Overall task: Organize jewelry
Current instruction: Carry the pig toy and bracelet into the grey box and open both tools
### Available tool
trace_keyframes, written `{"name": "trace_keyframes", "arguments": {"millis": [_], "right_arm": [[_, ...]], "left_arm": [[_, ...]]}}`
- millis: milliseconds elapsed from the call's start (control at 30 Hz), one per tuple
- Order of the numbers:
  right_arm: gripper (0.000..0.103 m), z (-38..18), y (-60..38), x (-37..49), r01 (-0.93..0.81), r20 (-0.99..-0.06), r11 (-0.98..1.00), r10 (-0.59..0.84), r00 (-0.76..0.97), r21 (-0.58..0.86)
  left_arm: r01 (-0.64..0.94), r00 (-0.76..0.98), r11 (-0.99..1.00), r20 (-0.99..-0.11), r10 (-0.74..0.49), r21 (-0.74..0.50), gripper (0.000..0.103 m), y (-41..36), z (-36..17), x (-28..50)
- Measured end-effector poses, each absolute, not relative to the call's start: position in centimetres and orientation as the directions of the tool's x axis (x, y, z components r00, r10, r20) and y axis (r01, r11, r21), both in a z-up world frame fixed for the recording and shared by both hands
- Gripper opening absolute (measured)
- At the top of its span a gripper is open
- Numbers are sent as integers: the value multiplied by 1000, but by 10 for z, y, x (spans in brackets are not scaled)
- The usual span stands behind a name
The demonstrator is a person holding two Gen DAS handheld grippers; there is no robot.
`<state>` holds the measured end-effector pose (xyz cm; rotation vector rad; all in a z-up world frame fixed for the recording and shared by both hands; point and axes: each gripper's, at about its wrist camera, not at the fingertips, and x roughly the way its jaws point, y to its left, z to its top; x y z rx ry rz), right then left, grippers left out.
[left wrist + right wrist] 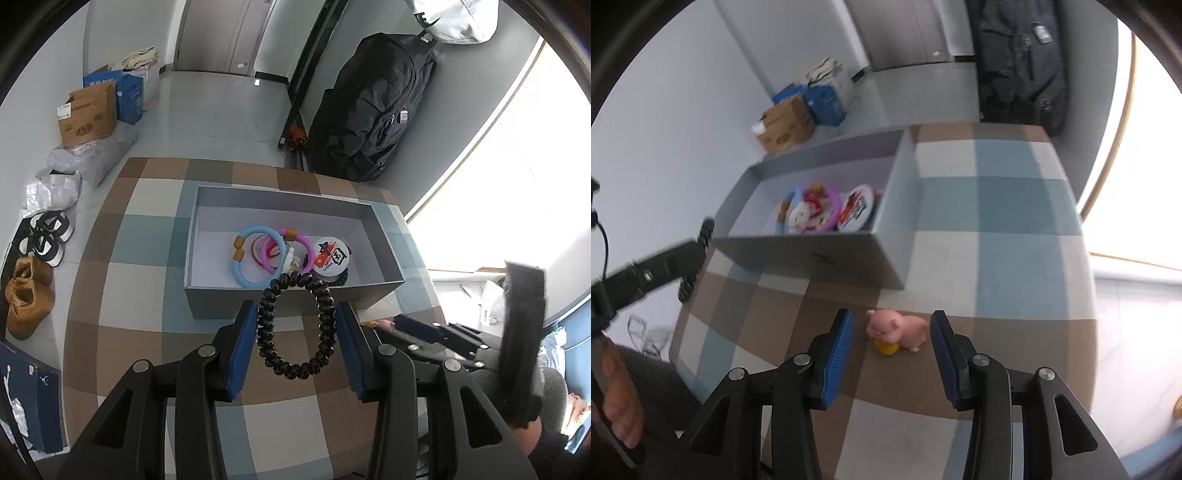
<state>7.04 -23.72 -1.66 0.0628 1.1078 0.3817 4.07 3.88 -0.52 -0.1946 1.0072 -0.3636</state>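
In the left wrist view the left gripper (pixel 297 325) stands with its fingers spread wide, and a black spiral hair tie (pixel 295 328) hangs as a loop in the gap between the blue pads, its bottom curve nearest the camera and its top end at the near wall of the grey box (pixel 291 301). Neither pad seems to press the coil; whether the loop is caught on something above or hooked over the wall cannot be told. Its long axis runs straight away from the fingers toward the box, so the coming move is probably a short push forward over that wall. In the right wrist view the right gripper (pixel 891 328) is also spread wide, with a small pink pig toy (pixel 899 328) standing on the checked tablecloth (pixel 1015 229) between its pads and touching neither; a yellow piece sits under the pig's front. The pig's body lies crosswise to the fingers. Farther on, the open box holds a light blue bangle (pixel 251 258), a purple bangle (pixel 291 251) overlapping it, something red and white beneath them, and a round white badge (pixel 330 256) toward the right. The left half of the box floor is bare.
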Motion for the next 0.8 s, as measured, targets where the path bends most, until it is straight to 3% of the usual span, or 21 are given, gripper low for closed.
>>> {"name": "trace_keyframes", "arguments": {"millis": [200, 400, 600, 800], "right_arm": [[35, -20, -223, 66, -310, -883, 944, 235, 406, 109], [35, -5, -222, 61, -338, -850, 926, 308, 428, 166], [35, 30, -221, 59, -377, -750, 878, 457, 477, 295], [35, 55, -218, 65, -394, -670, 852, 518, 532, 345]], "left_arm": [[205, 473, 918, -787, -397, -340, 38, 42, -4, 43], [186, 474, 914, -782, -404, -360, 38, 47, -3, 47], [172, 490, 916, -775, -398, -362, 38, 51, 0, 51], [159, 502, 915, -768, -398, -371, 38, 52, 3, 59]]}}
